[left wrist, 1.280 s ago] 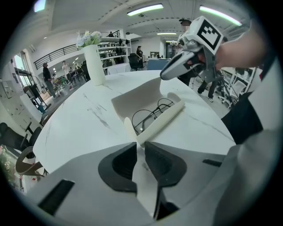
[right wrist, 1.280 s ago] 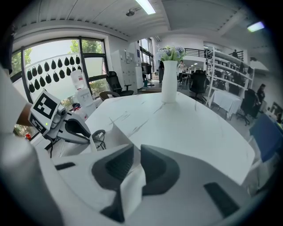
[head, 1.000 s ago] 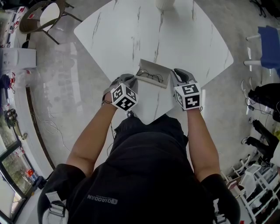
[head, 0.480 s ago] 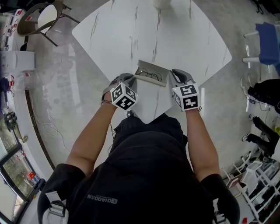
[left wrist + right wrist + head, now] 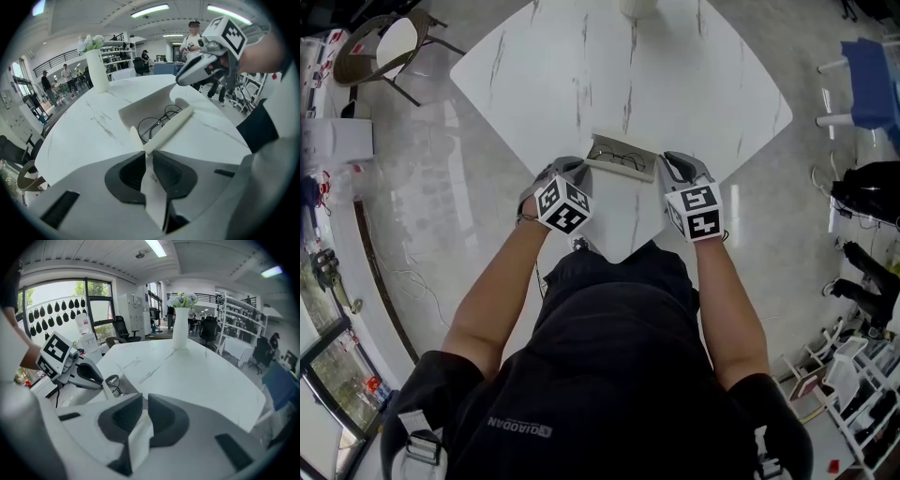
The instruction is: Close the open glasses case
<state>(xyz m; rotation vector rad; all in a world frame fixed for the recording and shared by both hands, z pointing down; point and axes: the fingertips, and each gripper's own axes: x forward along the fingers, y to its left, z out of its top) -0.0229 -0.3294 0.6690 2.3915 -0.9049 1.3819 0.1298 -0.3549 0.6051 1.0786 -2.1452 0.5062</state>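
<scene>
The white glasses case [image 5: 622,157] lies open near the front edge of the marble table [image 5: 675,84], with black-rimmed glasses [image 5: 158,123] inside it. My left gripper [image 5: 146,154] is shut on the left end of the case's front flap [image 5: 171,128]. My right gripper [image 5: 144,401] is shut on the flap's right end. In the head view the left gripper [image 5: 579,171] and right gripper [image 5: 668,169] flank the case. From each gripper view I see the opposite one: the right gripper [image 5: 204,68] and the left gripper [image 5: 79,370]. The glasses [image 5: 112,382] show only partly in the right gripper view.
A white vase with flowers [image 5: 97,65] stands at the table's far side, also the vase [image 5: 180,329] in the right gripper view. A chair [image 5: 389,42] stands at the left, a blue one [image 5: 872,80] at the right. People stand in the background.
Both grippers and the case sit slightly higher and further left in the head view than a second ago. Both holds on the flap are unchanged.
</scene>
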